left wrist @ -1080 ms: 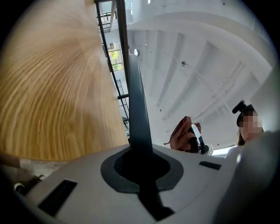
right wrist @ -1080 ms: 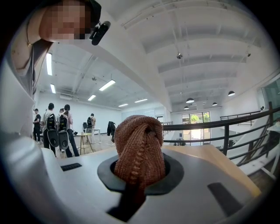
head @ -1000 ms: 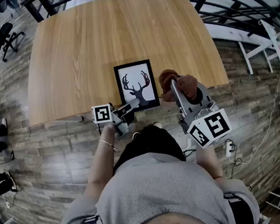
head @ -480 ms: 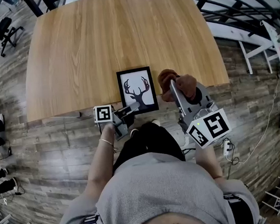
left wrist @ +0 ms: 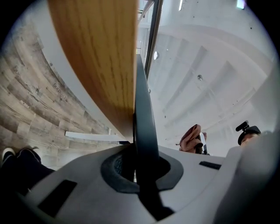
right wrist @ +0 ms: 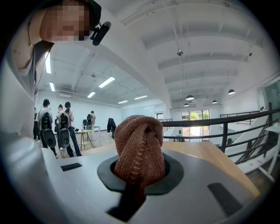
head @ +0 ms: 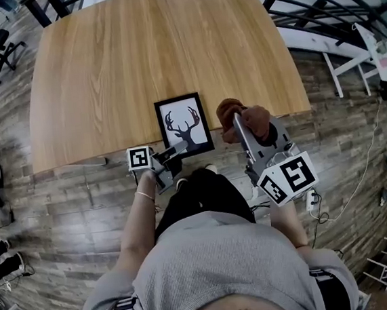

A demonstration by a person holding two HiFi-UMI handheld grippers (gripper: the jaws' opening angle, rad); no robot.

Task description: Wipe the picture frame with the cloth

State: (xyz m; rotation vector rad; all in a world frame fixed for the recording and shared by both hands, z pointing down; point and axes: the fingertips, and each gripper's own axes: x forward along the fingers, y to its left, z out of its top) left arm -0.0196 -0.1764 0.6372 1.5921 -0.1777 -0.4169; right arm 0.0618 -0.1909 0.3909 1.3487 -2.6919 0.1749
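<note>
- No words, numbers or brand names can be read in any view.
- Left gripper (head: 179,149) — its cube carries a black-and-white square marker, a coded pattern with no lettering.
- Right gripper (head: 240,122) — its cube shows two such markers.
- Picture frame (head: 184,126) — a black antlered deer silhouette, no caption.

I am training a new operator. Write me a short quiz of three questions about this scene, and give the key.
1. True or false: the jaws of the left gripper are shut on the picture frame.
2. What does the right gripper hold? A) a sponge B) a brown cloth C) nothing
3. Fill in: the frame's picture shows a black ____ with antlers.
Key: 1 true; 2 B; 3 deer.
</note>
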